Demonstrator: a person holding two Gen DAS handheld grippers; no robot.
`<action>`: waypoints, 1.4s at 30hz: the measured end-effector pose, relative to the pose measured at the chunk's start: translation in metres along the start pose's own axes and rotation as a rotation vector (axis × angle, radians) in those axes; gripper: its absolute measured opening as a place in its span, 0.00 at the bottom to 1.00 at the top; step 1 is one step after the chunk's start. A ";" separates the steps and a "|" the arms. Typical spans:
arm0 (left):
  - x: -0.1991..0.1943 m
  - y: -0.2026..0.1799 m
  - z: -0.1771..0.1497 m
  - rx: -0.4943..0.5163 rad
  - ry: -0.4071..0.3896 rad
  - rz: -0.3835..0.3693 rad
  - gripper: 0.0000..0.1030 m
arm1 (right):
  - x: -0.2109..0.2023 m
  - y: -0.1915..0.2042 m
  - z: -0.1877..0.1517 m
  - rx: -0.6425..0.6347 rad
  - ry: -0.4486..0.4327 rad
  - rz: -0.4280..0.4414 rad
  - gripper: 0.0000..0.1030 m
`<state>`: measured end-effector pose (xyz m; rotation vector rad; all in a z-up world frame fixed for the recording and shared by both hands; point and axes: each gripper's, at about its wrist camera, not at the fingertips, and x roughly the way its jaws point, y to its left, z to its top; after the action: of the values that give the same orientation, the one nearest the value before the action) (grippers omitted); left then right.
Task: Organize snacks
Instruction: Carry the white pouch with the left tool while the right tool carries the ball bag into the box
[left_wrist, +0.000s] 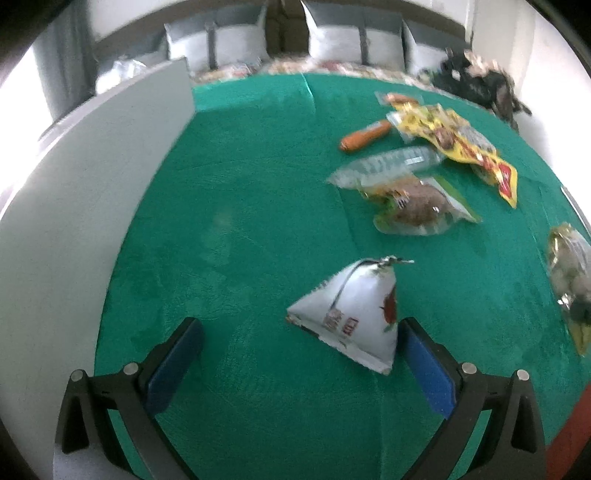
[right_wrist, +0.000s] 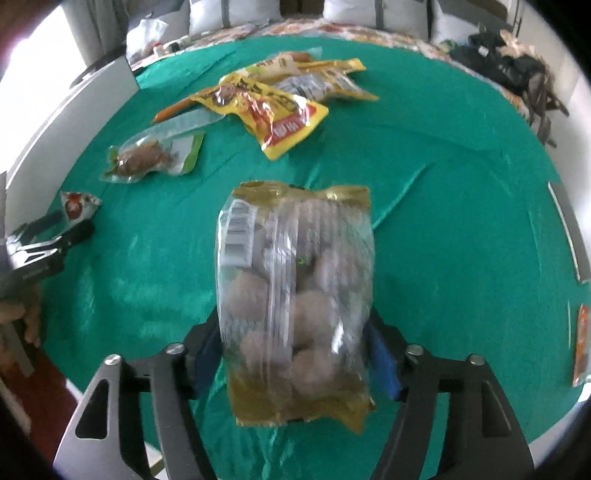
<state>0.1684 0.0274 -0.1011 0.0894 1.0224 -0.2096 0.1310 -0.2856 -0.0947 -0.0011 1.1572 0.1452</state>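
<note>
Here the right gripper (right_wrist: 291, 354) has its jaws set wide around a clear bag of round brown balls (right_wrist: 295, 295) with gold ends; the blue pads sit at the bag's two sides, and whether they press on it I cannot tell through the blur. The bag stands lengthwise between the jaws, above the green cloth (right_wrist: 443, 221) of the desk.

The left gripper (left_wrist: 301, 354) has its jaws spread wide and clasps nothing. A small white pyramid packet (left_wrist: 354, 314) with red print sits on the cloth just inside the right-hand pad, close to it or touching; the left-hand pad is well apart from it.

Farther out lie the other snacks in a loose cluster: a clear pouch with a brown lump (left_wrist: 417, 206), a long clear packet (left_wrist: 388, 162) beside it, an orange sausage (left_wrist: 364, 136), and crinkled yellow packets (left_wrist: 461, 144) overlapping one another. A white board (left_wrist: 92, 177) stands along the cloth's left edge. No box or tray is seen holding any snack.
</note>
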 end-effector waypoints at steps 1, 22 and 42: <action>-0.001 -0.003 0.003 0.013 0.016 -0.007 0.98 | -0.004 0.005 0.003 -0.016 0.002 -0.007 0.80; -0.109 0.025 0.002 -0.165 -0.158 -0.245 0.35 | -0.043 0.034 0.048 0.016 -0.008 0.165 0.59; -0.174 0.281 -0.040 -0.520 -0.127 0.188 0.43 | -0.058 0.406 0.182 -0.292 -0.086 0.604 0.70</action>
<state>0.1078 0.3311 0.0198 -0.2955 0.9080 0.2226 0.2275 0.1236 0.0614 0.0960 1.0134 0.8403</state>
